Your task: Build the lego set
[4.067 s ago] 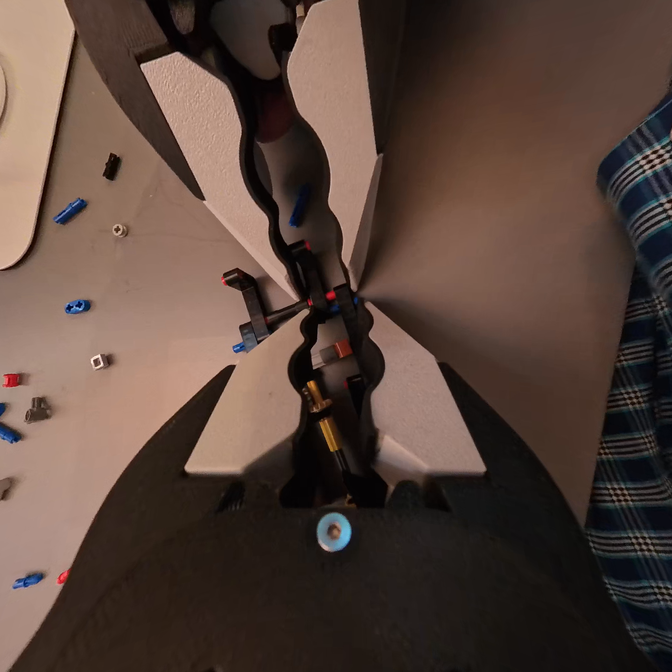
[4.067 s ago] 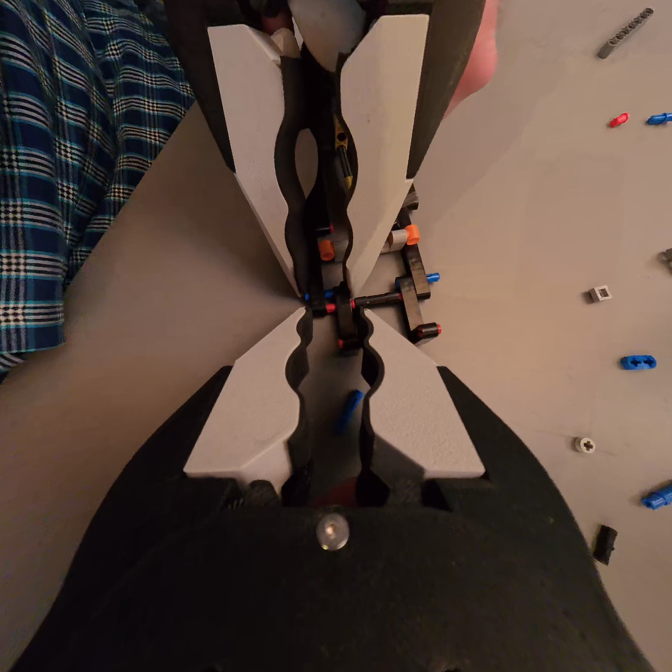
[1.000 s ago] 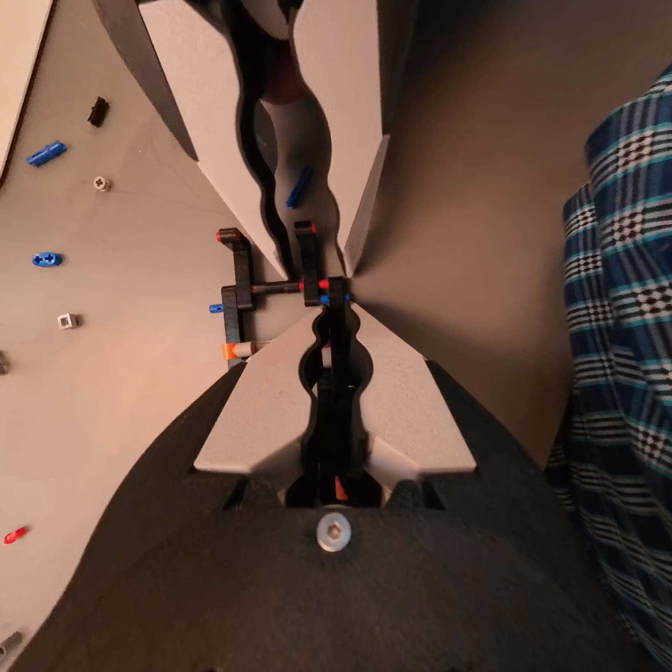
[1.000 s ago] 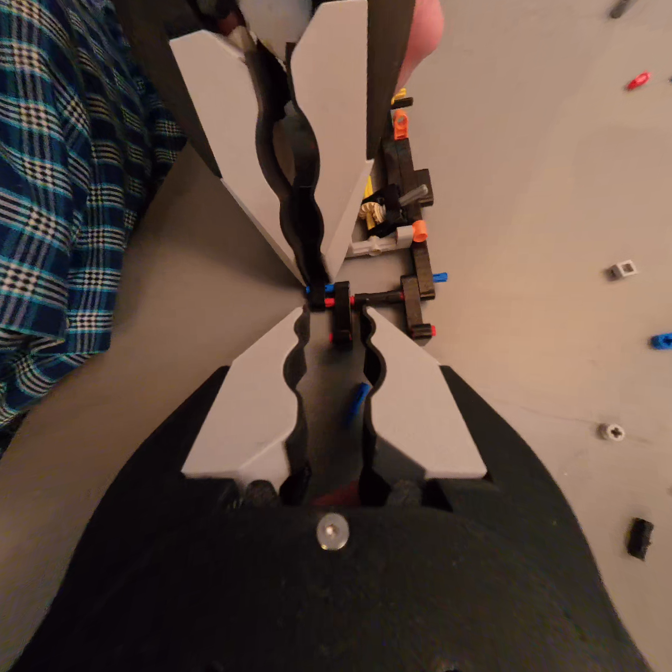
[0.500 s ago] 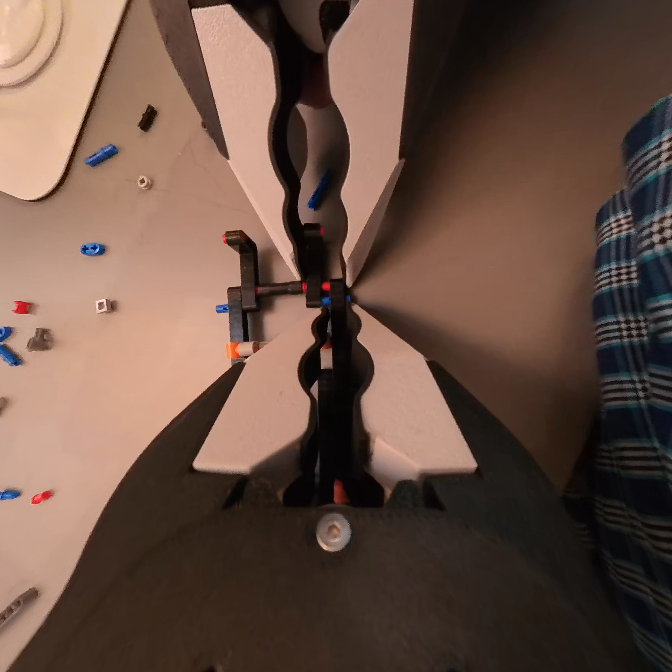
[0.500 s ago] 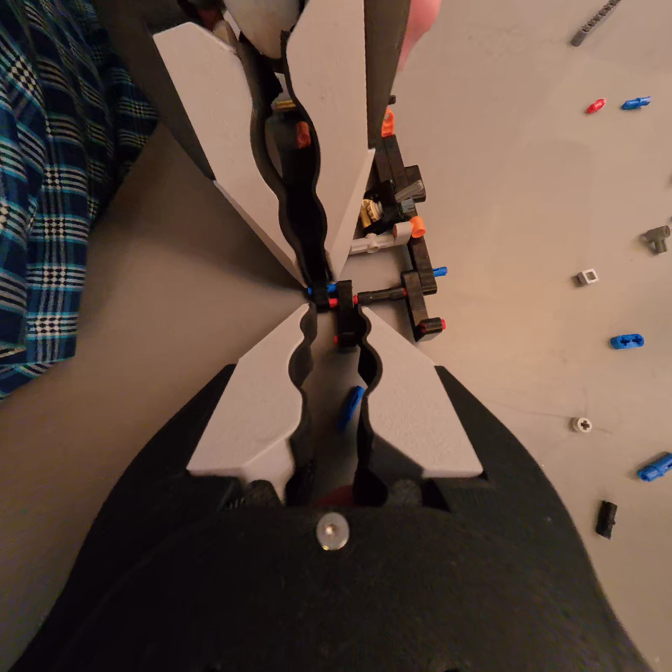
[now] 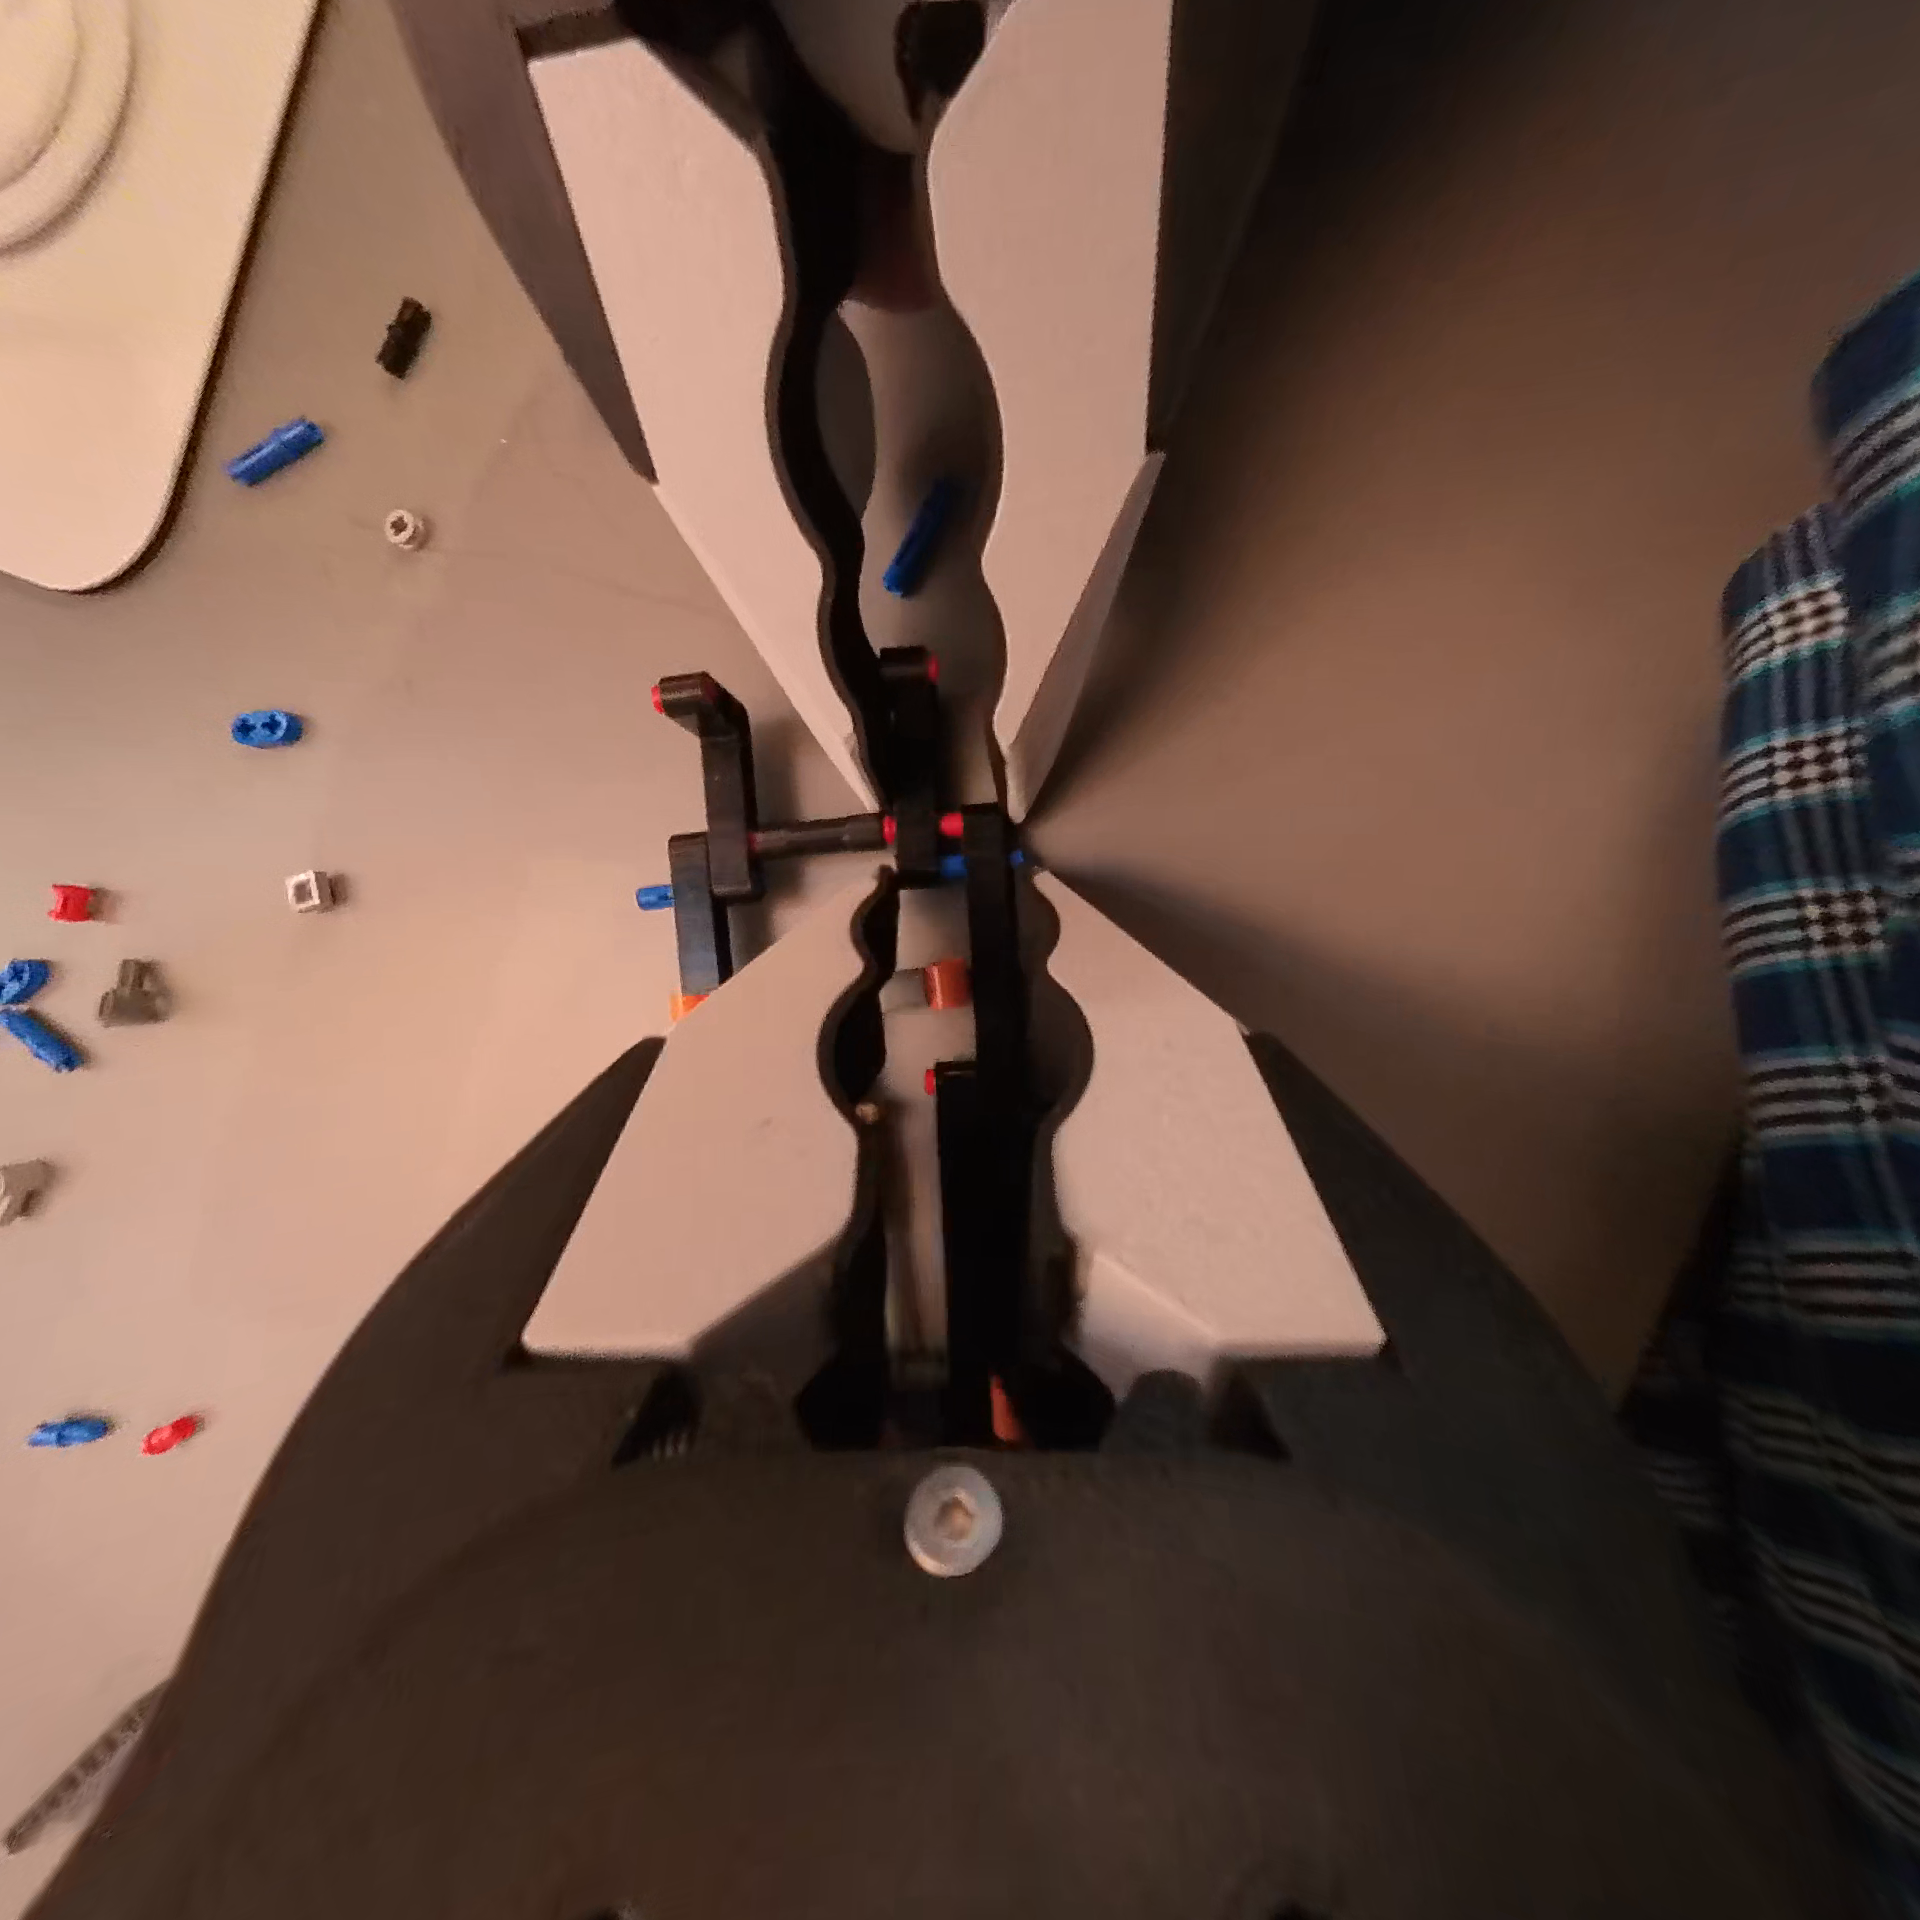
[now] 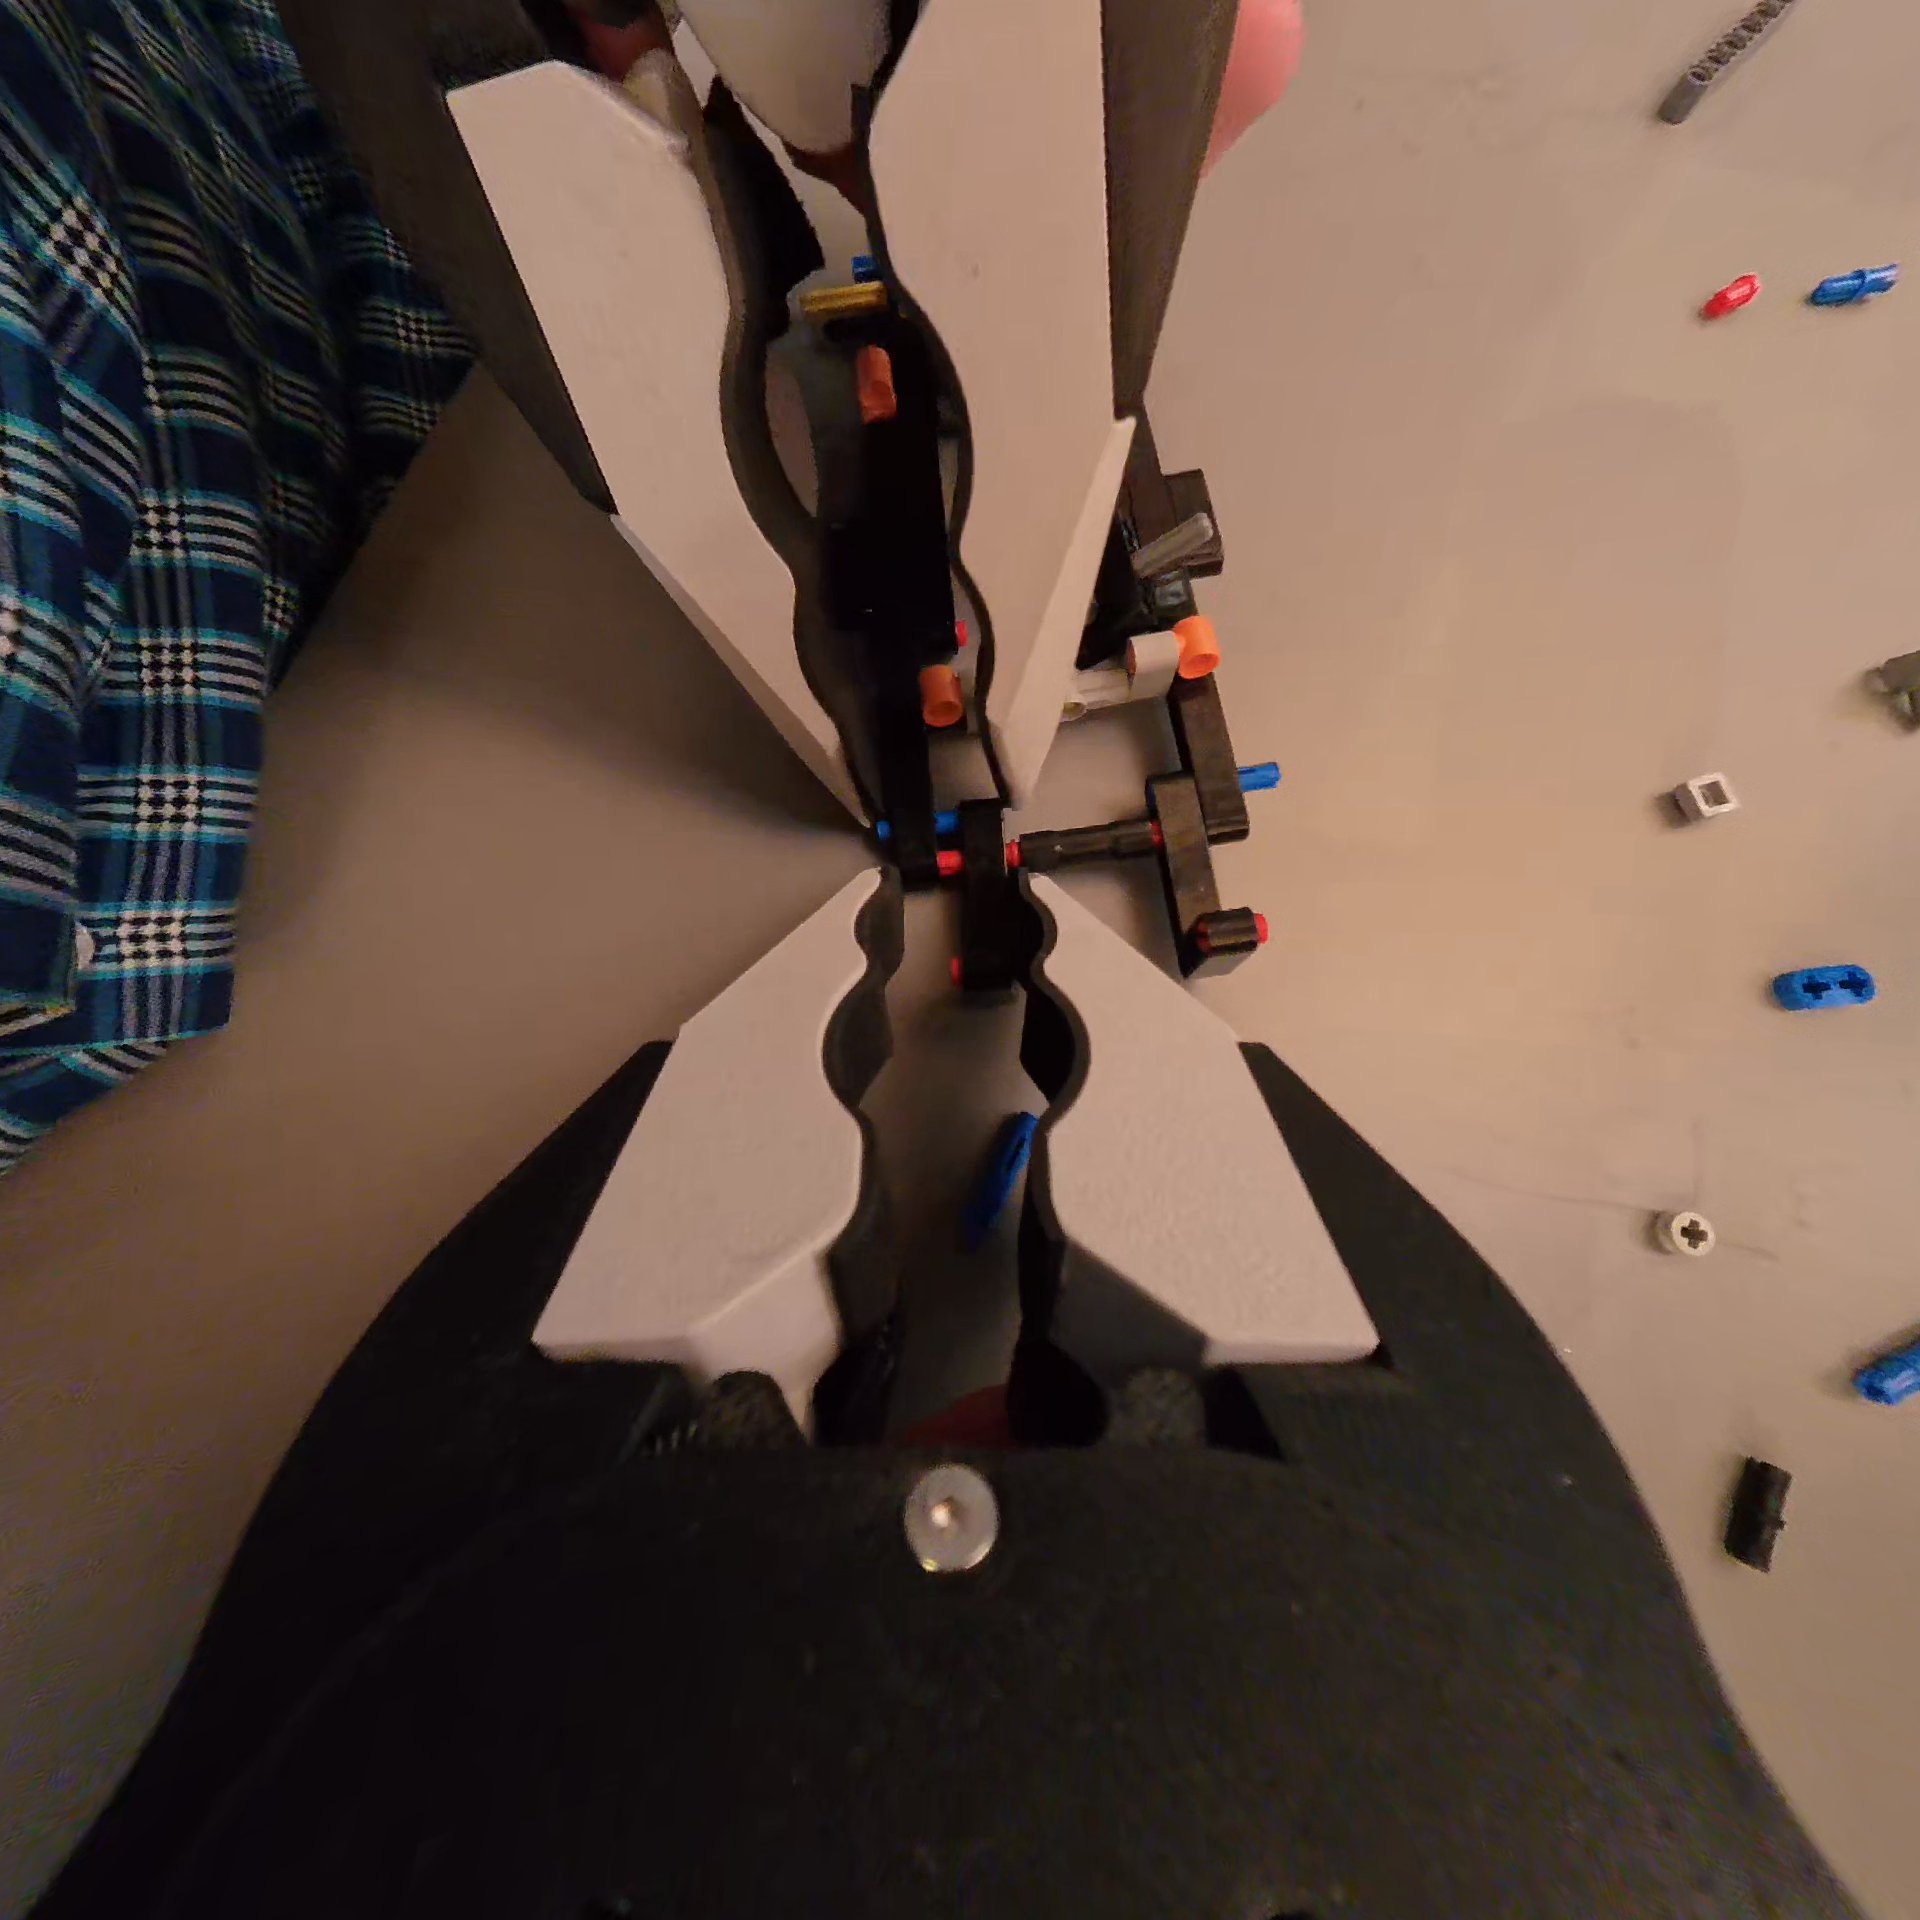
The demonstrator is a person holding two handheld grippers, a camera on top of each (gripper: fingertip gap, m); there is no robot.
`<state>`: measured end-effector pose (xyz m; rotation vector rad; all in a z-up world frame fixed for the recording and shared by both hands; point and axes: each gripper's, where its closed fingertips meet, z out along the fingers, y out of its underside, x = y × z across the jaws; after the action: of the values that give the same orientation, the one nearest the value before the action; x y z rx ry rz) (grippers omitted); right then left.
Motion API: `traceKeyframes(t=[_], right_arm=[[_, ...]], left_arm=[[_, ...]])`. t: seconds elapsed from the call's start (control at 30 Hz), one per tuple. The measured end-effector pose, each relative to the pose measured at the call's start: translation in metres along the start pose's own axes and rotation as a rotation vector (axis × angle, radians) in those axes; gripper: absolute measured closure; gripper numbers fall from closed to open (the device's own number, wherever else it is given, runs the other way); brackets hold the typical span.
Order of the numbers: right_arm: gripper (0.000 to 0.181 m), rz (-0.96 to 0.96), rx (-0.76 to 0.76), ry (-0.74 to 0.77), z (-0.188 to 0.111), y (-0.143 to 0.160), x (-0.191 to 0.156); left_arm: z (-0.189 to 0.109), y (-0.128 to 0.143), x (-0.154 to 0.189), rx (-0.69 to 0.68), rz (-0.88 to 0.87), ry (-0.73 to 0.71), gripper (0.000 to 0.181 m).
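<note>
**A:** Jaws first. We log the left gripper (image 7: 951, 883) as clenched on the long black beam (image 7: 987, 1039) of the lego assembly (image 7: 727, 821), which runs back between its two white fingers (image 7: 727, 1143). The right gripper (image 8: 956, 883) we log as clamped on the short black liftarm (image 8: 985, 904) with red pins, at its very tips.

**B:** Agreed. We see the two grippers nose to nose, tip against tip, above the grey table (image 7: 416, 1091). The short liftarm sits side by side with the end of the long beam, joined there by red and blue pins.

**A:** Item three: a black axle (image 8: 1086, 840) runs sideways from that joint to a second black frame with a red-pinned end and a blue pin sticking out. Orange bushes (image 8: 1195, 646) and a white connector show farther up the assembly.

**B:** Loose stock on the table, left wrist view: blue pin (image 7: 273, 452), round grey bush (image 7: 405, 527), blue two-hole connector (image 7: 267, 728), small grey square piece (image 7: 312, 890), red bush (image 7: 75, 902), black pin (image 7: 403, 336). One more blue pin (image 8: 1000, 1174) lies under the right gripper, seen between its fingers.

**A:** We add a pale board (image 7: 125, 312) at the far corner and a plaid sleeve (image 8: 135, 520) beside the grippers.
</note>
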<state>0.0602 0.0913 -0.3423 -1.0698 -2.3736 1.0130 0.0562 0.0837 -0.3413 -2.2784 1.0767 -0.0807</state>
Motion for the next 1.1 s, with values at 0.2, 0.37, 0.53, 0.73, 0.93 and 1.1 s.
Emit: traceKeyframes(t=[0.2, 0.37, 0.53, 0.73, 0.93, 1.1], right_arm=[[0.163, -0.015, -0.001, -0.014, 0.001, 0.000, 0.000], [0.164, -0.018, -0.002, -0.026, 0.001, -0.001, 0.001], [0.165, -0.014, -0.003, -0.037, 0.001, -0.001, 0.001], [0.165, -0.013, -0.002, -0.039, 0.001, -0.001, 0.001], [0.166, -0.016, -0.005, -0.051, 0.000, -0.001, 0.002], [0.164, -0.007, 0.002, -0.052, 0.000, -0.002, 0.002]], left_arm=[[0.001, 0.001, 0.001, -0.017, 0.015, 0.064, 0.160], [0.003, 0.001, 0.000, -0.011, 0.012, 0.085, 0.161], [0.005, 0.000, -0.001, 0.000, 0.023, 0.090, 0.161], [0.008, 0.000, -0.002, -0.004, 0.049, 0.112, 0.163], [0.011, 0.000, -0.003, 0.002, 0.060, 0.129, 0.163], [0.013, 0.000, -0.004, 0.007, 0.047, 0.106, 0.161]])
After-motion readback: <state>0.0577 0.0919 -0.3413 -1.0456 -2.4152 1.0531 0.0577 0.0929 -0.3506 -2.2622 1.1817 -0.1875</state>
